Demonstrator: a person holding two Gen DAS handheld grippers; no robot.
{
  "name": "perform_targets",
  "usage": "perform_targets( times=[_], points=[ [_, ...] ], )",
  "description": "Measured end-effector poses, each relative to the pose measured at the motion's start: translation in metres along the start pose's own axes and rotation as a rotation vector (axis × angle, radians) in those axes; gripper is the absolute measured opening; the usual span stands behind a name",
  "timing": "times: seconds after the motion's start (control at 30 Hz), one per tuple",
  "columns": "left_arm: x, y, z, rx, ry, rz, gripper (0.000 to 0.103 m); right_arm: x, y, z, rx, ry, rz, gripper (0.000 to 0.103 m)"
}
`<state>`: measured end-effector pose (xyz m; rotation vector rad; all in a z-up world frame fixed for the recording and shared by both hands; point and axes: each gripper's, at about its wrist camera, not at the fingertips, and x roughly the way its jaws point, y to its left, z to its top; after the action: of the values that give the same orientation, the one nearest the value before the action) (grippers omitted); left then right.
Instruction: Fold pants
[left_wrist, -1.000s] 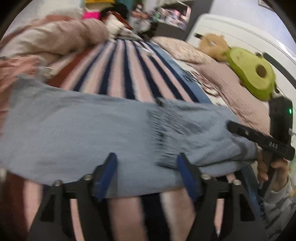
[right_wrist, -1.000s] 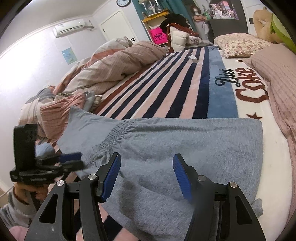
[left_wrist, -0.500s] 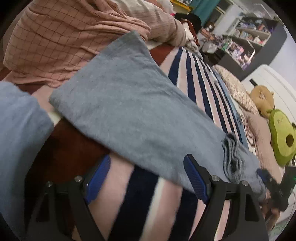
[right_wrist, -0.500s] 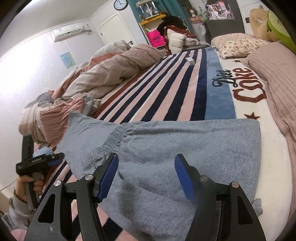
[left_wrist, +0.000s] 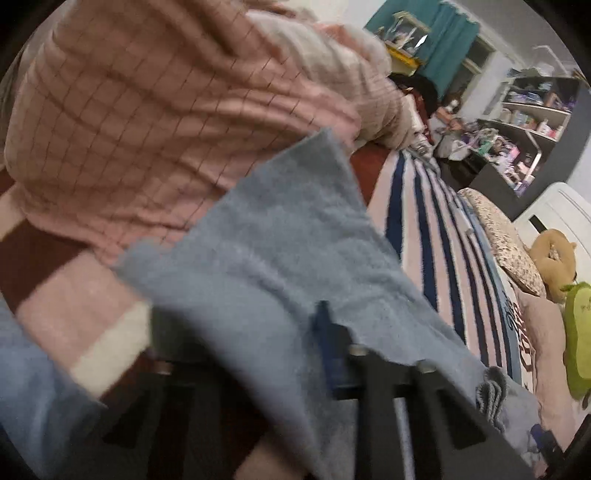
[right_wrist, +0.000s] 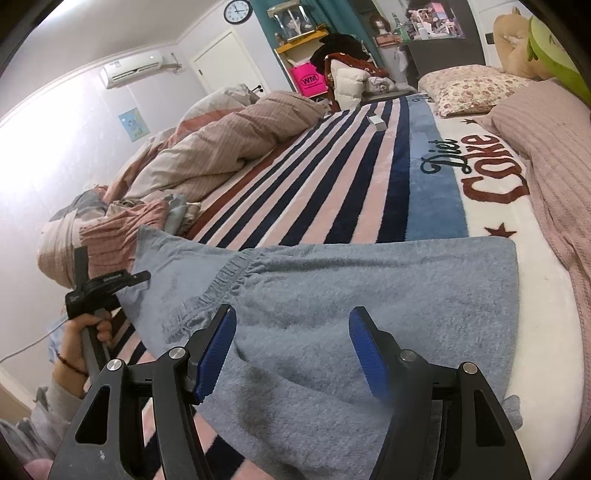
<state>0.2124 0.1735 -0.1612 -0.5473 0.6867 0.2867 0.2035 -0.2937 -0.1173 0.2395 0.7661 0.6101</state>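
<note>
Grey-blue sweatpants (right_wrist: 332, 295) lie flat across the striped blanket (right_wrist: 332, 177) on the bed, already doubled leg over leg, the gathered elastic waistband (right_wrist: 218, 288) showing mid-cloth. The right hand-held gripper (right_wrist: 291, 350) hovers over the near edge, jaws wide apart, gripping nothing. The left hand-held gripper (left_wrist: 236, 339) is pushed onto the far end beside a pink checked quilt (left_wrist: 147, 110); cloth covers one finger, so its state cannot be told. The crosswise folds appear to remain.

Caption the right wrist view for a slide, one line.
Open right gripper over grey pants spread on the striped blanket; left gripper at their far edge.
</note>
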Motion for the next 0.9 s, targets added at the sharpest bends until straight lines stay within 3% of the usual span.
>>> perform_targets(
  times=[0.17,0.3,0.43,0.57,0.77,0.9],
  points=[
    [-0.037,-0.022,0.004,0.085,-0.106,-0.039,0.006,-0.005,-0.003,0.002,0.012,-0.013,-0.004,0.062],
    [-0.064,-0.065,0.004,0.204,-0.139,-0.133,0.004,-0.015,-0.006,0.005,0.023,-0.034,0.006,0.063],
    [-0.076,-0.121,-0.001,0.311,-0.121,-0.258,0.004,-0.025,-0.013,0.011,0.025,-0.053,-0.021,0.066],
    [-0.076,-0.18,-0.026,0.431,-0.055,-0.377,0.004,-0.038,-0.029,0.014,0.066,-0.059,-0.023,0.07],
    [-0.058,-0.267,-0.092,0.629,0.127,-0.547,0.004,-0.07,-0.049,0.017,0.104,-0.148,-0.086,0.071],
    [-0.043,-0.298,-0.128,0.749,0.269,-0.588,0.005,-0.076,-0.05,0.018,0.091,-0.167,-0.109,0.073]
  ],
)
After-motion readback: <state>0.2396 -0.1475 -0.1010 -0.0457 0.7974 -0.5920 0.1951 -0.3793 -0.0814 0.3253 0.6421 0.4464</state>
